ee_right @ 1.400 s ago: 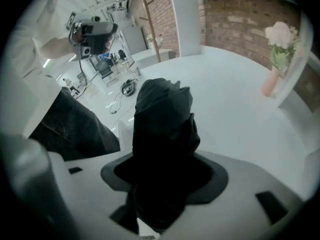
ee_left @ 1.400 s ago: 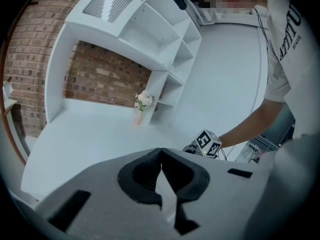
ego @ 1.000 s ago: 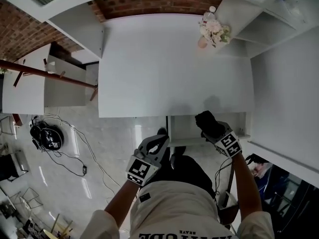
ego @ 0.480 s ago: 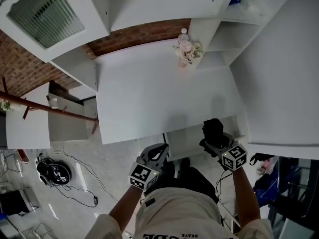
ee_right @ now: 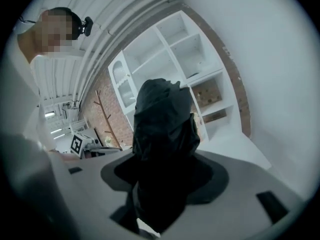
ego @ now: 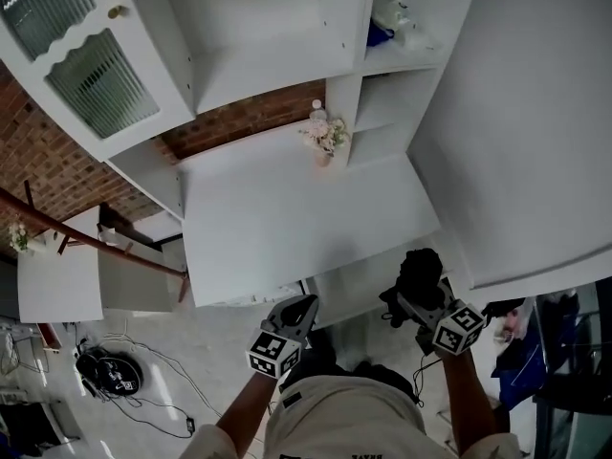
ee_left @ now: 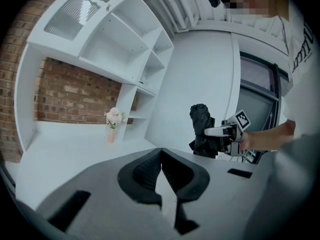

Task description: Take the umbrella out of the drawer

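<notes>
In the head view my right gripper (ego: 424, 299) is gripping the black folded umbrella (ego: 421, 264) and is holding it higher than a second ago, above the open drawer (ego: 354, 290) instead of down at its mouth, beside the near right corner of the tabletop (ego: 287, 218). I judge that the umbrella is out of the drawer, so the task is all but done. My left gripper (ego: 306, 304) is hanging just in front of the tabletop edge, near the drawer, and touching nothing. I am counting one umbrella, one open drawer, two grippers and one vase of flowers (ego: 323, 142) standing at the far side of the tabletop. In the left gripper view my jaws are standing pressed together with nothing between them, and past them the one umbrella (ee_left: 201, 129) is sticking up out of the other gripper, clear of the furniture. In the right gripper view the dark bundle is filling the gap between my jaws, which are clamping it wide, its top end pointing up at the white shelves (ee_right: 192, 49).
</notes>
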Motion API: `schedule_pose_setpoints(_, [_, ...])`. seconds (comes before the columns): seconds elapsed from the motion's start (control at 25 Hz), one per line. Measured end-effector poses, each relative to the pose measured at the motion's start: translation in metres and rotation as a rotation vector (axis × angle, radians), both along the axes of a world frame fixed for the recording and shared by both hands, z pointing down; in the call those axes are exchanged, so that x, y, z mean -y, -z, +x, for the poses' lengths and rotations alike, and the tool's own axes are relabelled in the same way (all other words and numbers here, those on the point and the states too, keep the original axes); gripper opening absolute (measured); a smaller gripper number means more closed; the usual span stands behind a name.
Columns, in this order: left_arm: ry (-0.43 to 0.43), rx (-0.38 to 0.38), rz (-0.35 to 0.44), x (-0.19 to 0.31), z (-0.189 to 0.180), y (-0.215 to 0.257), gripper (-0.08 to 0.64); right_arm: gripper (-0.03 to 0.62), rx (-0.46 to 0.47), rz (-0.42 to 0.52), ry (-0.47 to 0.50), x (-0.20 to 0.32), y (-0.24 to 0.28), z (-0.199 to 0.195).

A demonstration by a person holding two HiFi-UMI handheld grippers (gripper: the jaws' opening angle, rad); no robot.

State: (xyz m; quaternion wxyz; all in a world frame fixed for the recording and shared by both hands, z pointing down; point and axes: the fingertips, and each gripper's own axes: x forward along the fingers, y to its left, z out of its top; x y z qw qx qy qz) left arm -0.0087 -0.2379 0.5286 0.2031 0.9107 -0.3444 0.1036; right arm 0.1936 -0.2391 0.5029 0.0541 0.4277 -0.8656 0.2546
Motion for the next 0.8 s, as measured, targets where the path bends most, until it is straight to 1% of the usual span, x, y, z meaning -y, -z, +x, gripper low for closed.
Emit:
schedule_pose_setpoints(0.16, [0.031, -0.019, 0.05, -0.025, 0.02, 0.013, 0.025, 0.259, 0.025, 0.072, -0.049, -0.031, 0.033, 0.028])
schedule_pose_setpoints(0.4, [0.055, -0.01, 0.083, -0.066, 0.05, 0.033, 0.025, 0.259, 0.039, 0.116, -0.089, -0.083, 0.052, 0.072])
schedule_pose_setpoints(0.6, [0.095, 0.001, 0.122, -0.104, 0.066, 0.049, 0.025, 0.259, 0.034, 0.143, -0.078, -0.128, 0.059, 0.103])
schedule_pose_setpoints(0.8, [0.153, 0.003, 0.133, -0.145, 0.07, 0.06, 0.025, 0.259, 0.045, 0.16, -0.046, -0.16, 0.059, 0.119])
